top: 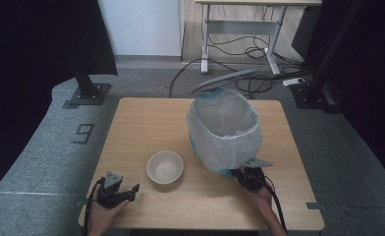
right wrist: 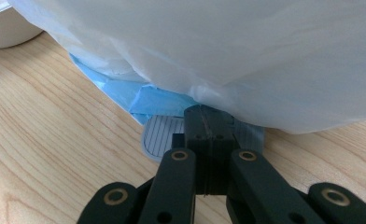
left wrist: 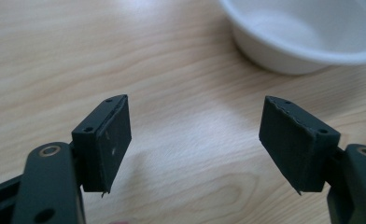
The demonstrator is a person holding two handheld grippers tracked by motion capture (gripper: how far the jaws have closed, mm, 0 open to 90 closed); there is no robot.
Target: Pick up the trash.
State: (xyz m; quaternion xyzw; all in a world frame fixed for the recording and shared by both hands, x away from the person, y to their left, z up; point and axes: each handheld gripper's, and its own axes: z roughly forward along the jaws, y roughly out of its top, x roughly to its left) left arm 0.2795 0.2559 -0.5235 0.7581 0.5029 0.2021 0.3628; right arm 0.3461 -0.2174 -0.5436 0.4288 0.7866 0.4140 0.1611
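Observation:
A blue pedal bin [top: 225,132] lined with a white plastic bag [right wrist: 218,46] stands on the right half of the wooden table [top: 146,123], its grey lid [top: 225,79] swung up behind it. My right gripper [top: 238,172] is shut with nothing between its jaws. In the right gripper view its tips [right wrist: 204,114] lie on the bin's grey ribbed pedal [right wrist: 158,135]. An empty white bowl [top: 165,167] sits left of the bin. My left gripper [top: 134,191] is open near the table's front left, aimed at bare wood [left wrist: 195,140], with the bowl [left wrist: 307,32] ahead to its right.
Blue bin wall [right wrist: 148,98] shows under the bag's hem. The bowl's edge [right wrist: 3,28] lies at the far left of the right gripper view. Beyond the table are grey carpet, a desk frame [top: 239,29] and loose cables on the floor.

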